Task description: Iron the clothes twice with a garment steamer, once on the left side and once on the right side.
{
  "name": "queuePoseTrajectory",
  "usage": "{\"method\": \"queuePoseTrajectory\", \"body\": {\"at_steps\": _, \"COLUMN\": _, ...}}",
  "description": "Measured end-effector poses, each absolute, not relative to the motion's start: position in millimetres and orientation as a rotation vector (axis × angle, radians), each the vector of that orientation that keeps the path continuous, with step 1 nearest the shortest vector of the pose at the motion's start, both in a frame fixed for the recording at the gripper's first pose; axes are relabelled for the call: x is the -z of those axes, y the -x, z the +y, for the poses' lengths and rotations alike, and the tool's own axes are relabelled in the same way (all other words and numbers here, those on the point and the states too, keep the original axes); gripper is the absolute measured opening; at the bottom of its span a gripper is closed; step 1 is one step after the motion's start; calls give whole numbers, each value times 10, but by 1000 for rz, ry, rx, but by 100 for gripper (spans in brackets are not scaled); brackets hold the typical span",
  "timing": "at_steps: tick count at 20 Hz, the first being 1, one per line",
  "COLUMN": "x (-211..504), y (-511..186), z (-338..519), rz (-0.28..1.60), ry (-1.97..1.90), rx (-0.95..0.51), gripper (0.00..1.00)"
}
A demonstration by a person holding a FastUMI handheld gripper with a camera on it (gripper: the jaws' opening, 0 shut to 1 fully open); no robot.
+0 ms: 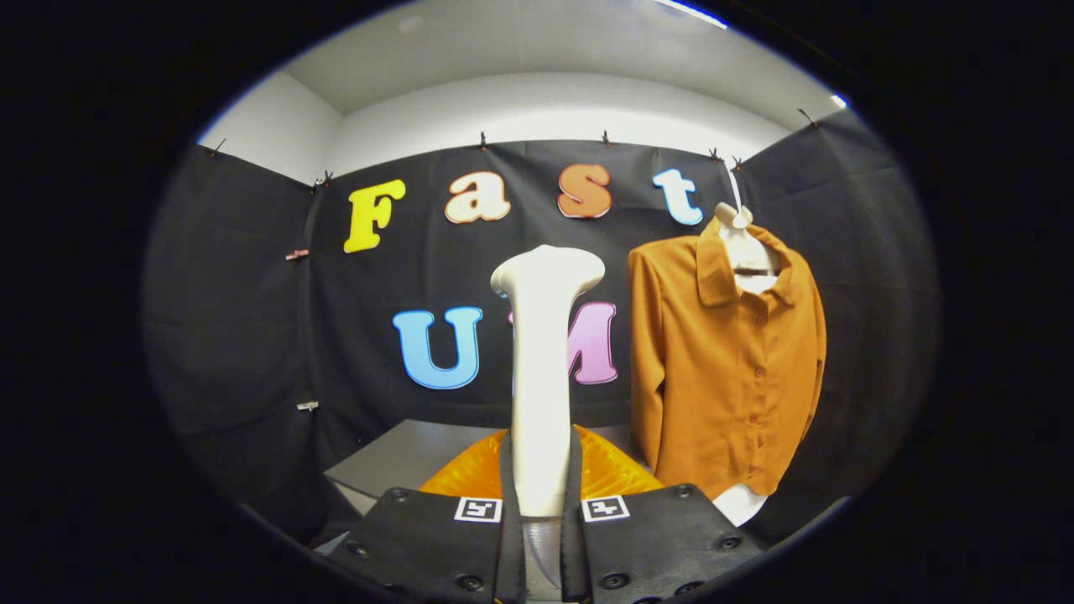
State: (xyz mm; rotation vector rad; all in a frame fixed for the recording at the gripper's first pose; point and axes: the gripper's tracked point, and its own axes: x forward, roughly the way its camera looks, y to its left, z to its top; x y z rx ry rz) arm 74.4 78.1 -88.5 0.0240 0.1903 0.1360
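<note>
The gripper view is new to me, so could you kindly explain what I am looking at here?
This picture comes from a camera riding on a hand-held gripper, looking forward along its two fingers, seen at the bottom. Both fingers press on the handle of a white garment steamer, held upright between them. Just behind the fingers sits something orange on a grey table; I cannot tell what it is. Beyond, to the steamer's right, an orange-brown shirt hangs buttoned on a white hanger against the black cloth wall.
</note>
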Motion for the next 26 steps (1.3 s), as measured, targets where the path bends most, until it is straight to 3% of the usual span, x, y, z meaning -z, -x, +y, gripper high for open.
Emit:
{"method": "queuePoseTrajectory", "body": {"at_steps": 10, "x": 323, "y": -555, "z": -95, "rz": 50, "ry": -39, "rx": -51, "gripper": 20}}
{"method": "queuePoseTrajectory", "body": {"at_steps": 26, "x": 1121, "y": -1160, "z": -1349, "rz": 107, "ry": -36, "rx": 36, "gripper": 20}}
